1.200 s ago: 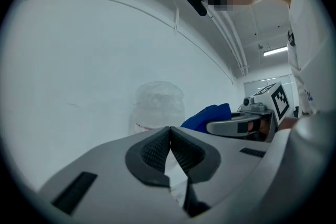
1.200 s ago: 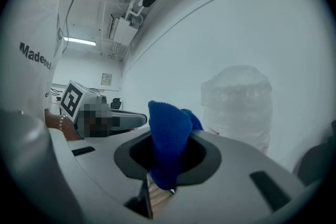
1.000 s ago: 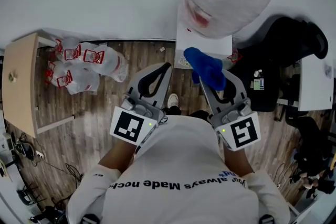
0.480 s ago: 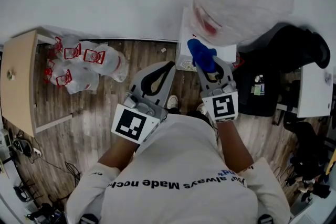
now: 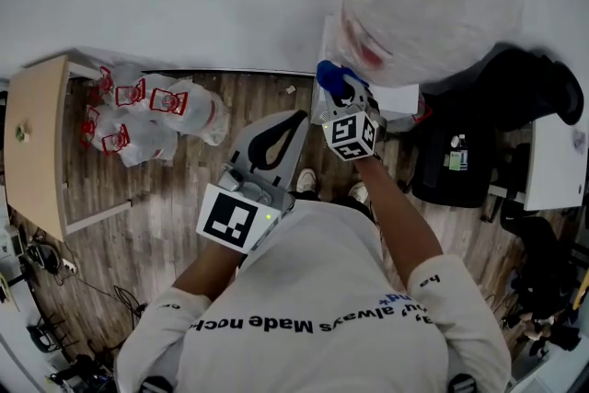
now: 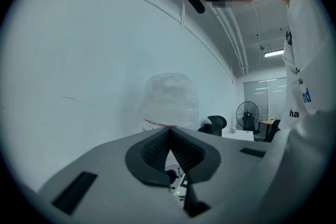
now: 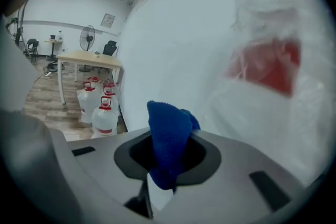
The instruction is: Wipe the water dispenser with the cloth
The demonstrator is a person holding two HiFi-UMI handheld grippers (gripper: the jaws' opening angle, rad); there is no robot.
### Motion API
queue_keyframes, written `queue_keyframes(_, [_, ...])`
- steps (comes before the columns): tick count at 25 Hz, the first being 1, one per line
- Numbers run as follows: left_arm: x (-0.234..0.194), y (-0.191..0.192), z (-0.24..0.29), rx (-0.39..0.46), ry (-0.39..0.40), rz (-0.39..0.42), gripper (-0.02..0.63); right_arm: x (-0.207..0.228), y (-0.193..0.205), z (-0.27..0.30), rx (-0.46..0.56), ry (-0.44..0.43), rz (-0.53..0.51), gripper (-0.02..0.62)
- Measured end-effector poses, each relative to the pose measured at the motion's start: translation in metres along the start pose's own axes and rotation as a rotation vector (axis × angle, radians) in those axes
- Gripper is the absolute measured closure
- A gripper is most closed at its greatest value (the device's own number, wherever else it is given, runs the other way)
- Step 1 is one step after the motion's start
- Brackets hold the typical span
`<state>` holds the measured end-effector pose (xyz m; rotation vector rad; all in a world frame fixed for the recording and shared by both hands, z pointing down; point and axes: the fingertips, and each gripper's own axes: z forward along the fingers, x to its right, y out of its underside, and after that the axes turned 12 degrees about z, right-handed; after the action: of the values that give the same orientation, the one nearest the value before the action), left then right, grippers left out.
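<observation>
The blue cloth [image 7: 168, 134] is pinched in the right claw [image 7: 169, 150], its jaws closed on it, with a bunched end standing up above them and the rest hanging below. This claw is held up against the front of the water dispenser [image 5: 398, 97], the cloth at its upper edge, just under the plastic-wrapped bottle [image 5: 428, 0] that sits on top. The left claw [image 5: 283, 122] hangs lower and to the dispenser's left, apart from it, jaws pressed together with nothing between them. Further left of the dispenser, water jugs [image 5: 152, 115] with red labels stand on the wooden floor against the wall, beside a light wooden table [image 5: 32, 152]. A black office chair [image 5: 525, 83] stands to the dispenser's right.
</observation>
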<state>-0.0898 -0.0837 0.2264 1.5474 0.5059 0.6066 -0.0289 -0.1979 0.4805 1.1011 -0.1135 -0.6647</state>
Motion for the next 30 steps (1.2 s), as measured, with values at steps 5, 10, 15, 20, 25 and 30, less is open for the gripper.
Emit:
queue_keyframes(5, [0.001,0.005,0.001,-0.016,0.002,-0.006,0.588,0.008,0.032,0.041,-0.087,0.035,0.011,0.514])
queue_keyframes(10, [0.003,0.009,0.002,-0.027,0.004,-0.01,0.588,0.012,0.061,0.067,-0.174,0.033,0.017,0.514])
queue_keyframes(15, [0.007,0.011,0.0,-0.033,0.007,-0.018,0.588,0.008,0.084,0.078,-0.218,0.011,0.031,0.516])
queue_keyframes(20, [0.007,0.011,-0.005,-0.031,0.0,-0.017,0.588,0.007,0.084,0.078,-0.234,-0.004,0.072,0.518])
queue_keyframes(25, [0.011,0.009,-0.01,-0.03,0.004,-0.015,0.588,0.003,0.087,0.074,-0.244,-0.034,0.088,0.518])
queue_keyframes(30, [0.017,0.008,-0.014,-0.03,0.013,-0.013,0.587,-0.001,0.09,0.069,-0.256,-0.047,0.102,0.518])
